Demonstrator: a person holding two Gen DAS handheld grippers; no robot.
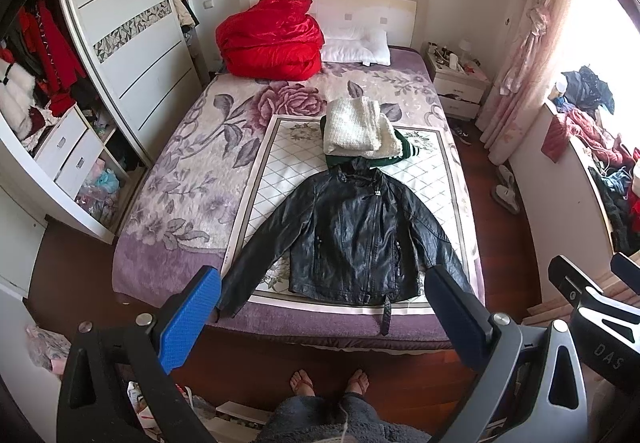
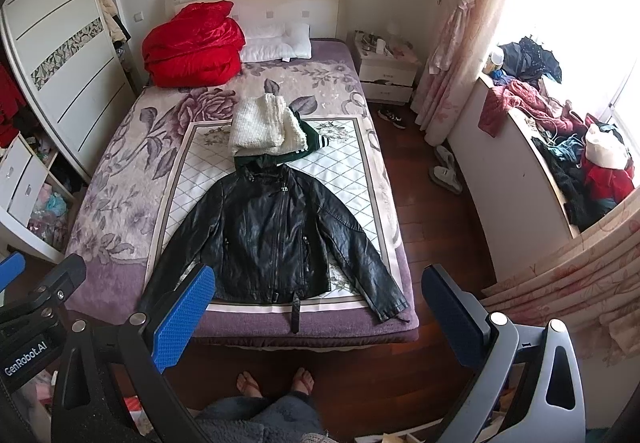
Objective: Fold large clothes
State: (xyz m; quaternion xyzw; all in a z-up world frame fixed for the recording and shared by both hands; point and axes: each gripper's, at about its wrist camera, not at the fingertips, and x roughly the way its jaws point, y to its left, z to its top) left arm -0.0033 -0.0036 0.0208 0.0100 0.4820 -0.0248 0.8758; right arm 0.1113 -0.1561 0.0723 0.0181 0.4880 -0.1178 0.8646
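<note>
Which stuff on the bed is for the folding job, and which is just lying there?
For the job: black leather jacket spread flat; folded white knit stacked on a green garment; left tool and right tool, both open and empty.

Just lying about: red quilt, white pillow, nightstand.

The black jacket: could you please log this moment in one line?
black jacket: flat, unfolded on bed | left gripper: open, empty | right gripper: open, empty
</note>
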